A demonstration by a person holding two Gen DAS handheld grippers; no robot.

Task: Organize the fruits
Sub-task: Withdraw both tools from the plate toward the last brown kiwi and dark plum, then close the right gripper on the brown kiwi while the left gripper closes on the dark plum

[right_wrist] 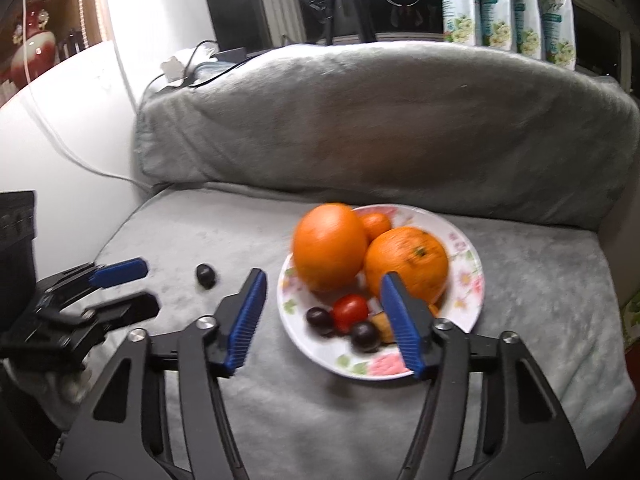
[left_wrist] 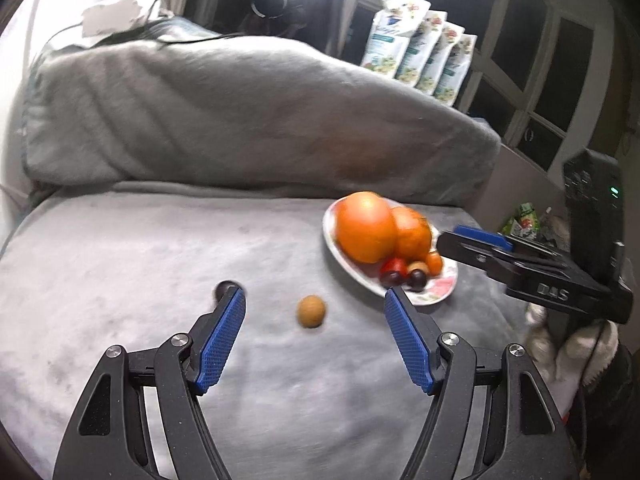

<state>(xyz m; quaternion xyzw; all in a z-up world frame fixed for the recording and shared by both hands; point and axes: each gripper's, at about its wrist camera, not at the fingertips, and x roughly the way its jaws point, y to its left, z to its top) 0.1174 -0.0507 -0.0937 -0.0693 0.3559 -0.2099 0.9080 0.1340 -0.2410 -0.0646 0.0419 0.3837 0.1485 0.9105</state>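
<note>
Hand-held gripper pair (left_wrist: 314, 294) (right_wrist: 322, 278) both wide, empty, ribbed blue pads, round oranges (right_wrist: 330, 246), floral plate (right_wrist: 470, 280)

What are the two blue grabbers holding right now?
Nothing. The left gripper and the right gripper are both open and empty; the small brown fruit lies loose on the blanket.

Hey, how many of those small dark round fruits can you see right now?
3. Two sit at the front of the plate: one left of the red tomato, one in front of it. A third lies loose on the grey blanket. More may hide behind the oranges.
</note>
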